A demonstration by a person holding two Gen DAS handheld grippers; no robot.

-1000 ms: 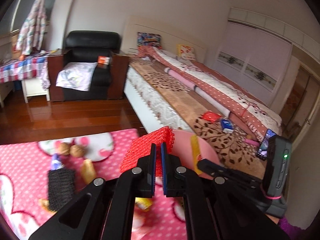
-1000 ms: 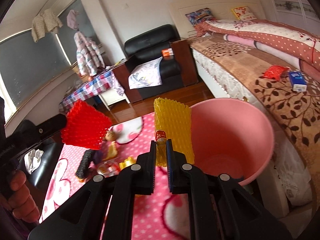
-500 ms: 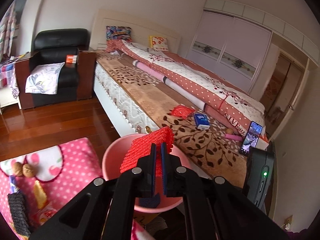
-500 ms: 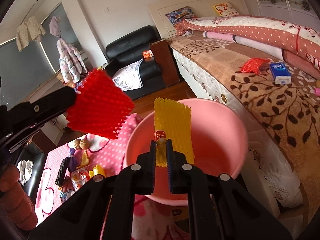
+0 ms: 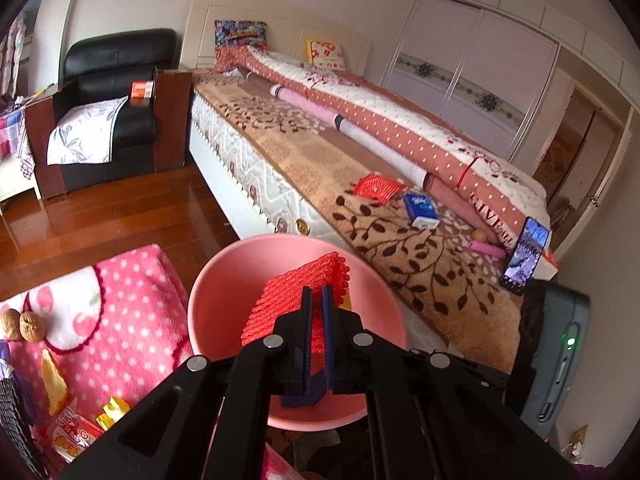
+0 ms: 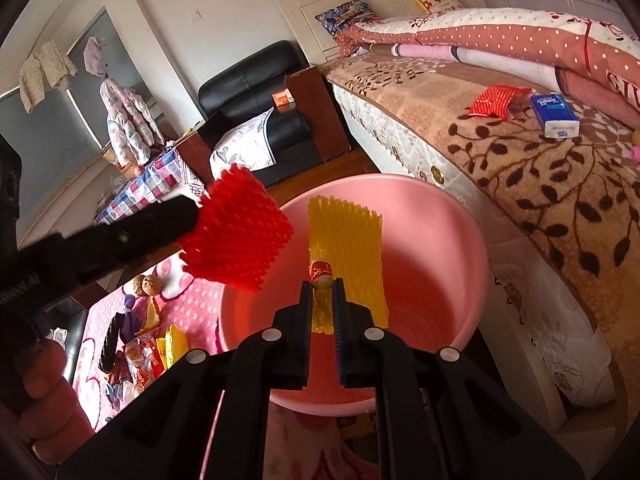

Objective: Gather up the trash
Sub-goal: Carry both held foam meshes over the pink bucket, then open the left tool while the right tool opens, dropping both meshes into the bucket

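A pink plastic bucket (image 5: 224,280) (image 6: 448,240) stands on the floor between a pink spotted mat and the bed. My left gripper (image 5: 316,296) is shut on a red foam net sleeve (image 5: 292,300), held over the bucket's mouth. In the right wrist view the left gripper (image 6: 200,210) reaches in from the left with the red sleeve (image 6: 236,236) over the bucket's left rim. My right gripper (image 6: 323,290) is shut on a yellow foam net sleeve (image 6: 348,240) that carries a small red sticker, also above the bucket's opening.
Loose trash lies on the pink mat (image 5: 128,280): two walnuts (image 5: 20,322), snack wrappers (image 6: 148,354), a black net (image 6: 110,338). On the bed (image 5: 320,160) lie a red packet (image 5: 376,186), a blue tissue pack (image 5: 420,210) and a phone (image 5: 526,254). A black armchair (image 5: 108,80) stands behind.
Both grippers moved from over the pink mat towards the bucket and sank; the red and yellow sleeves now hang over its mouth. Both grips stayed shut.
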